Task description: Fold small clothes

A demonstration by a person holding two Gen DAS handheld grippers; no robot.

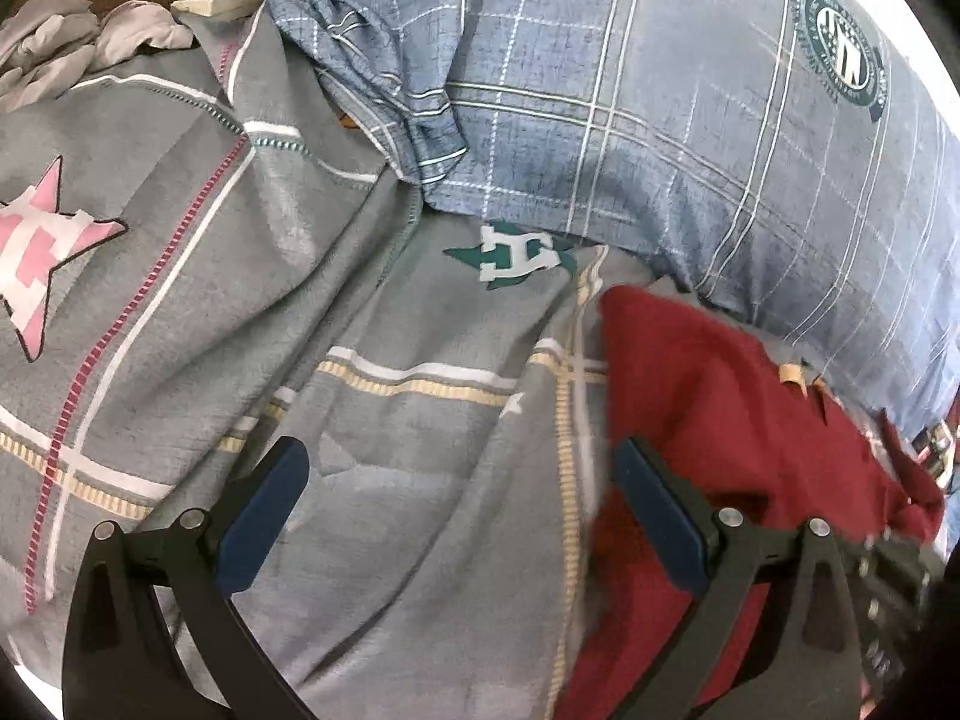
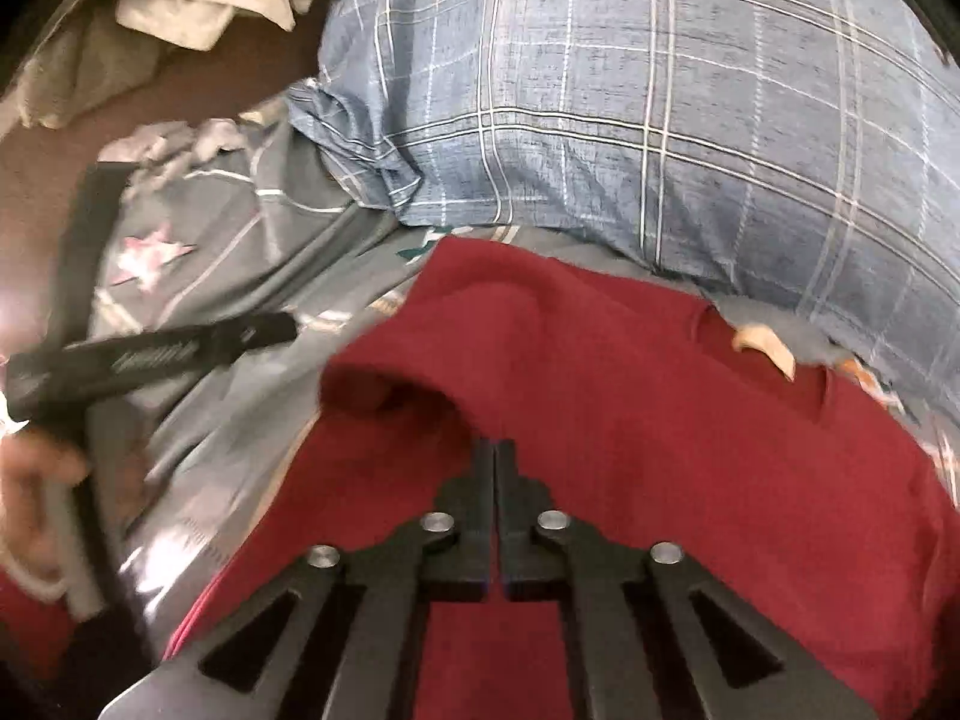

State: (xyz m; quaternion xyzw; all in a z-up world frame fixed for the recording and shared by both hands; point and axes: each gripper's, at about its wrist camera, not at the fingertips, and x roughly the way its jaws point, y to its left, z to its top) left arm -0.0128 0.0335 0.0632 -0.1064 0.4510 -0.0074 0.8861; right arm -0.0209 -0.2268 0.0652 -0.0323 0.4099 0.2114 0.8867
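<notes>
Right tongs [image 2: 495, 450] clamped on dark red knit garment [image 2: 630, 408]; left tongs [image 1: 459, 468] apart, holding nothing.

Garment lies on grey checked bedsheet with star prints [image 1: 240, 312], just below blue-grey plaid pillow [image 1: 660, 90]. Right tongs pinch a raised fold near the garment's left edge. Left tongs hover over the sheet, just left of the garment.
</notes>
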